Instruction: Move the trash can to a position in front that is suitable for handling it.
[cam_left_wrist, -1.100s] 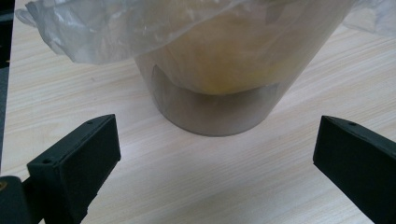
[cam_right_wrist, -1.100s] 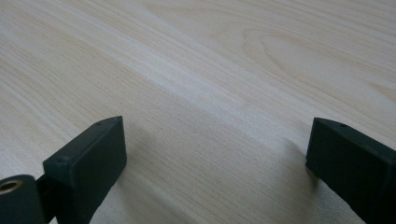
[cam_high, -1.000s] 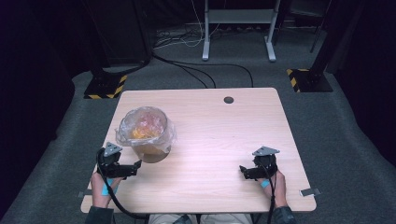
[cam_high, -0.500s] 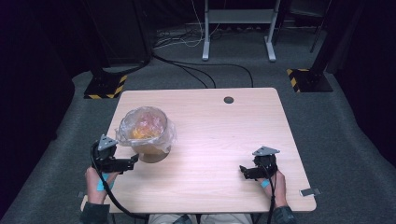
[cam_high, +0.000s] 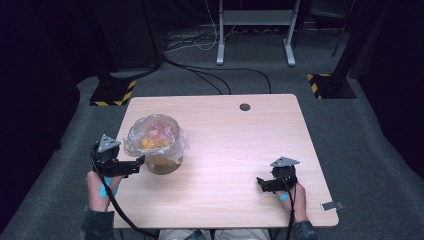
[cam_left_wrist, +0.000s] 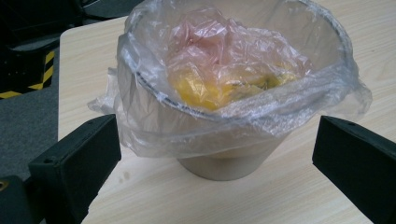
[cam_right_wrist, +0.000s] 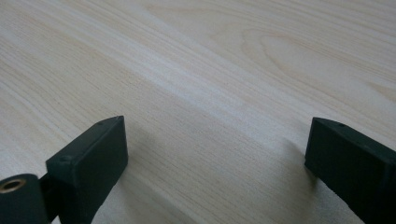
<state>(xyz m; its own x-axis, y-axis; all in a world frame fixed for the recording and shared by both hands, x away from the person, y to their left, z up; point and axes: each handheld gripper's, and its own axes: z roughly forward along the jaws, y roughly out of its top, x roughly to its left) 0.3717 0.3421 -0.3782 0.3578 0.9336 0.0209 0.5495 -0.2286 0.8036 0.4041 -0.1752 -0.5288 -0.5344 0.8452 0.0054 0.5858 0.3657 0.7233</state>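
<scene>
Left hand (cam_high: 100, 186) comes in at the table's (cam_high: 235, 145) near-left corner, forearm over the left edge, pointing the left gripper (cam_high: 136, 166) right, toward the pot (cam_high: 161, 162). Jaws stand wide apart, holding nothing; in the left gripper view they flank the pot's lower half, the left jaw just beside the loose plastic, contact not clear. Cable trails back past the near edge.

The pot sits in the left half of the table, near the left edge, upright. It is a tan tapered pot lined with a clear plastic bag (cam_left_wrist: 261, 112) folded out over the rim and hanging crumpled down the sides. Inside lies something yellow (cam_left_wrist: 205, 88) under pinkish crumpled plastic (cam_left_wrist: 210, 42); what it is cannot be told.

Right hand (cam_high: 295, 197) rests by the near-right corner, well apart from the pot. Right gripper (cam_high: 261, 184) lies low over the table and points left. Its jaws are spread wide too, with bare wood between them in the right gripper view, gripping nothing.
</scene>
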